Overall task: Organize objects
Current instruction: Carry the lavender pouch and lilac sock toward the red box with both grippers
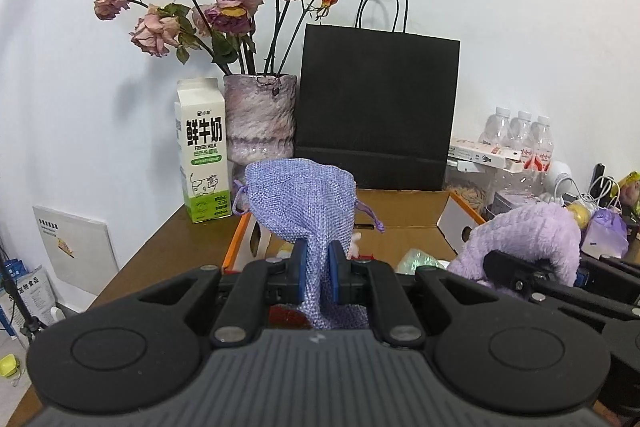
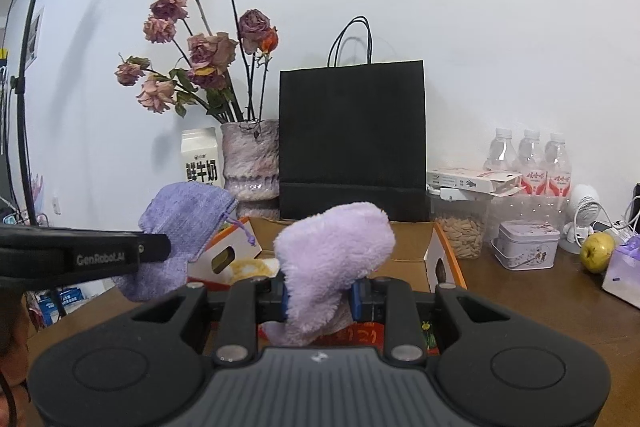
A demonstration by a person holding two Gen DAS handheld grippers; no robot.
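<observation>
My left gripper (image 1: 317,267) is shut on a lilac woven drawstring pouch (image 1: 302,205) and holds it upright above an open cardboard box (image 1: 404,217). My right gripper (image 2: 319,297) is shut on a fluffy lilac cloth (image 2: 334,251) and holds it over the same box (image 2: 412,247). The fluffy cloth also shows at the right of the left wrist view (image 1: 528,239). The pouch and the left gripper's finger (image 2: 120,253) show at the left of the right wrist view, with the pouch (image 2: 180,223) beside the cloth. The box holds several items, mostly hidden.
A milk carton (image 1: 202,151), a vase of dried roses (image 1: 260,115) and a black paper bag (image 1: 378,107) stand along the wall behind the box. At right are water bottles (image 2: 530,163), a seed jar (image 2: 460,227), a tin (image 2: 526,245), a small fan (image 2: 584,211) and a pear (image 2: 597,251).
</observation>
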